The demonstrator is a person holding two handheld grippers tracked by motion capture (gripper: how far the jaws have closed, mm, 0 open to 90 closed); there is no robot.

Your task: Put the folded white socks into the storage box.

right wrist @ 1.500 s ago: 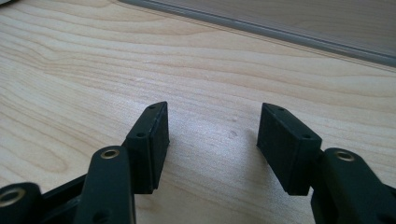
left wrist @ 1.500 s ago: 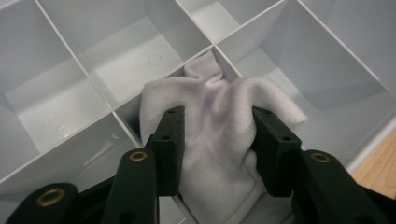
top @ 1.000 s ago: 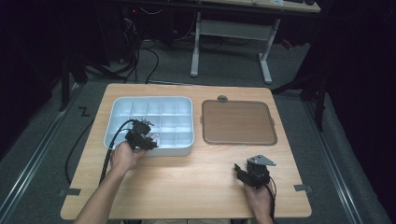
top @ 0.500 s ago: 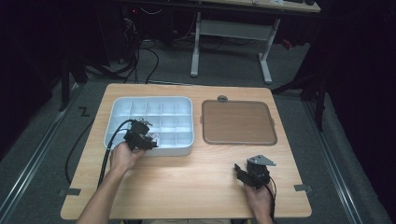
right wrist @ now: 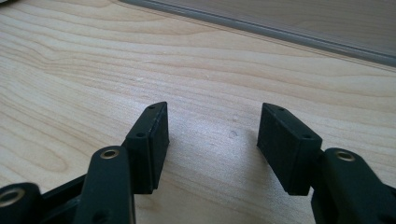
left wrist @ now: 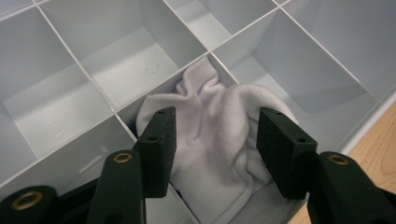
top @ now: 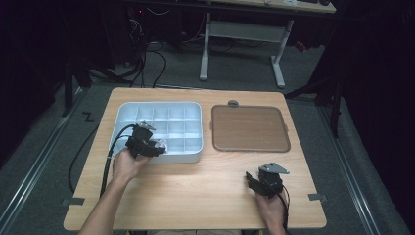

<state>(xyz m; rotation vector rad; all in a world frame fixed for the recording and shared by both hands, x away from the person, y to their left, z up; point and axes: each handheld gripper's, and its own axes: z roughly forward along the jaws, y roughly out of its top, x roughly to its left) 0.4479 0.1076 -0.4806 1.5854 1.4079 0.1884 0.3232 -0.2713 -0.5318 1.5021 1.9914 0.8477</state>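
Currently the left gripper (top: 157, 146) hangs over the near edge of the white compartment tray (top: 147, 108), at about nine o'clock on the wooden table (top: 195, 186) in the high view. Its jaws have just been opening, and in the left gripper view (left wrist: 212, 140) they stand apart on either side of a crumpled white cloth (left wrist: 217, 140). The cloth lies bunched in one compartment at the tray's near edge, with a fold riding up against the divider at twelve o'clock from the jaws. The pads flank the cloth without pinching it, though I cannot tell whether the left pad brushes the fabric. In the high view the cloth (top: 162, 145) is a pale spot just off the gripper's tip, at three o'clock from the hand.

The right gripper (top: 253, 180) rests low near five o'clock on the table, well apart from the tray. In the right gripper view (right wrist: 212, 140) its jaws are spread wide over bare wood, with nothing between them. A brown mat (top: 249, 128) with a grey rim lies at twelve o'clock from it, just beside the tray.
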